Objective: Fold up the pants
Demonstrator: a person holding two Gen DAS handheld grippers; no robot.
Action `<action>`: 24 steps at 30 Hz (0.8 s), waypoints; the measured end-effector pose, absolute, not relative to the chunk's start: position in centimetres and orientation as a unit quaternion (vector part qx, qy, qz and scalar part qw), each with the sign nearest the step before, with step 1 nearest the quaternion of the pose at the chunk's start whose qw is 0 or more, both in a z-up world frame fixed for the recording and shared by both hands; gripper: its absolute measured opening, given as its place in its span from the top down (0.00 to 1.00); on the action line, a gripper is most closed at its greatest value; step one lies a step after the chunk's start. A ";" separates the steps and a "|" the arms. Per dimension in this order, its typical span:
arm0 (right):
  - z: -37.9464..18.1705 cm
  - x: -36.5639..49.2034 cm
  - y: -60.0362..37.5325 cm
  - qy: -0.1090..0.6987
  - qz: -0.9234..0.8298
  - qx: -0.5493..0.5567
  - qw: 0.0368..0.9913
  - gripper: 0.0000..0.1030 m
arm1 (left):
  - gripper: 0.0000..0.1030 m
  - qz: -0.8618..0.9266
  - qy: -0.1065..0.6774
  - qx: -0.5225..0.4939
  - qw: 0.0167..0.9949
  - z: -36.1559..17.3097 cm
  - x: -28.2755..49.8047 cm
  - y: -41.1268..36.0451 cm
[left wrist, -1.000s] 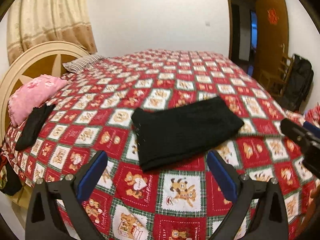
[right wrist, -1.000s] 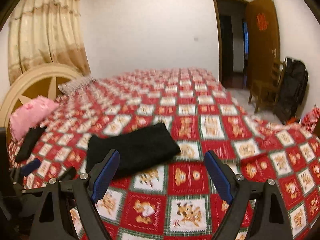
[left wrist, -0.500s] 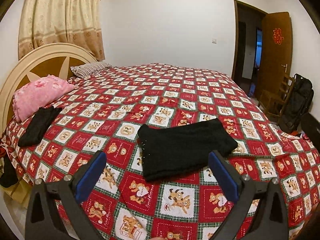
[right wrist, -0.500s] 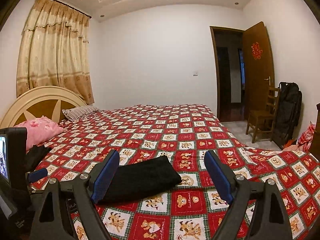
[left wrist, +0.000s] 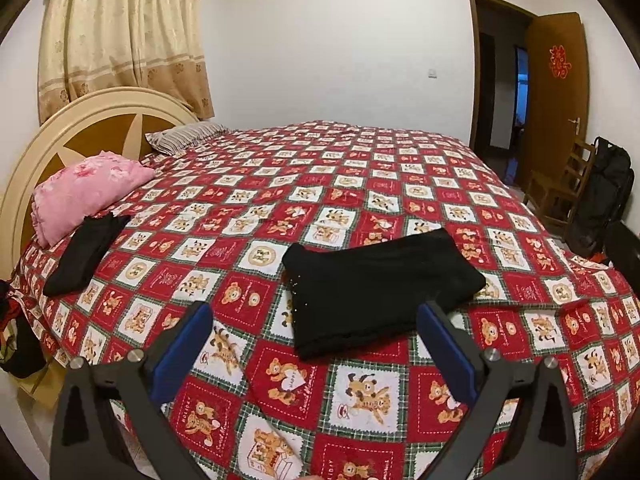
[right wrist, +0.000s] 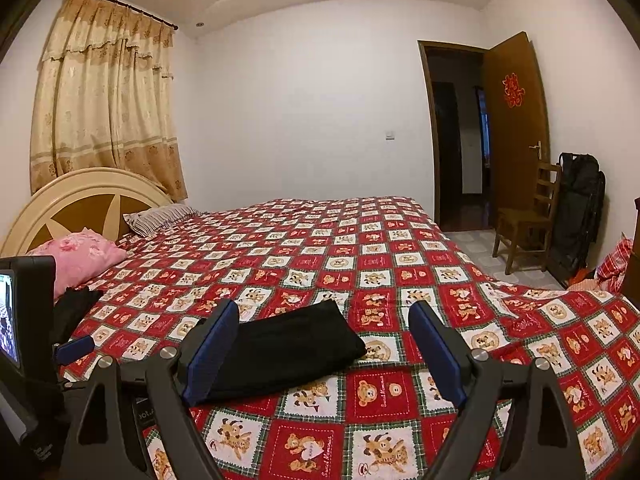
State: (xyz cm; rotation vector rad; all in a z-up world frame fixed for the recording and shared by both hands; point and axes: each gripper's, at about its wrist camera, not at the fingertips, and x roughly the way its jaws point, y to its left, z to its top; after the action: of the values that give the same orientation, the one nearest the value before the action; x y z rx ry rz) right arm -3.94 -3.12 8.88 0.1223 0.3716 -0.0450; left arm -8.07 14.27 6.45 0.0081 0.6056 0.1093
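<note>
Two handheld grippers hover over a bed, both released and holding nothing. The left gripper (left wrist: 314,334) has its blue-padded fingers (left wrist: 183,350) spread wide above the bedspread (left wrist: 360,184), a red-and-white quilt printed with cartoon bears and dogs. The right gripper (right wrist: 324,346) is likewise spread wide, with nothing between its pads (right wrist: 436,354).

Just beyond the fingertips lie the pants (left wrist: 380,284), black and folded into a flat rectangle, resting on the near half of the bed, apart from both tools. In the right wrist view the same pants (right wrist: 288,352) sit low and left of centre, partly hidden behind the left finger; the body of the left gripper shows at that picture's left edge.

Farther off, towards the headboard (left wrist: 76,136), a second black garment (left wrist: 86,252) lies next to a pink pillow (left wrist: 86,190), with a striped pillow (left wrist: 186,136) behind. Beige curtains (left wrist: 120,36) hang above. Across the room, a brown door (right wrist: 516,120) bearing a red paper decoration stands open, with a wooden chair (right wrist: 528,216) and a black bag (right wrist: 580,208) beside it.
</note>
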 end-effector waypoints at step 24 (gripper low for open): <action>8.3 -3.6 -3.6 0.197 -0.027 0.072 0.977 0.15 | 0.00 0.061 0.316 0.013 0.947 5.7 -7.4 14.3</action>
State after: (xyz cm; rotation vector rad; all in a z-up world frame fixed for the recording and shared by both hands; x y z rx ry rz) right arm -3.60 -3.61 8.26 0.1458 0.3964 -0.0543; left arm -7.40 14.35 5.74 0.0261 0.6443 0.1234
